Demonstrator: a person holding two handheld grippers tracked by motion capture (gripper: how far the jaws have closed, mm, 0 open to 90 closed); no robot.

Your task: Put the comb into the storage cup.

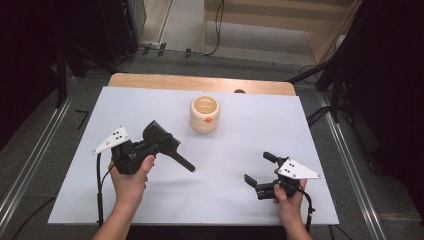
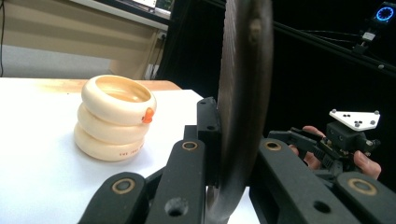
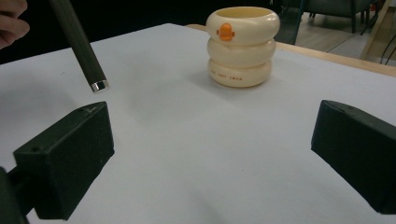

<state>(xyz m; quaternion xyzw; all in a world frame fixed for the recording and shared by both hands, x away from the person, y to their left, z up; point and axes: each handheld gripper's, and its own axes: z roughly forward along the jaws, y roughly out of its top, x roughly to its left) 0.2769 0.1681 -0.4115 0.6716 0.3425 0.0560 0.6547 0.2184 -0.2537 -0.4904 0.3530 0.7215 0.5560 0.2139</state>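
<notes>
**Dark pan held edge-on as cream holder waits mid-table**

Two forearms reach in from the near edge of the white-covered table (image 1: 75,200), each hand gripping a black two-jaw tool. At left, the left gripper (image 1: 145,145) is clamped on the rim of a dark, round, flat-bodied utensil with a long straight handle (image 1: 167,145), probably a small pan, though its face is seen only edge-on in the left gripper view. Its handle runs away from the hand toward the table's centre and right, with the metal-tipped end raised above the surface. At right, the right gripper (image 1: 260,175) is empty, with its jaws spread wide apart.

One cream-coloured holder shaped like three stacked rings, with a small orange duck mark (image 1: 205,114), stands upright at the table's far middle, well apart from both tools. It lies ahead and to the right of the left gripper, and ahead and to the left of the right one. The left hand looks slightly nearer.

Count: one pan, one holder, two grippers.
</notes>
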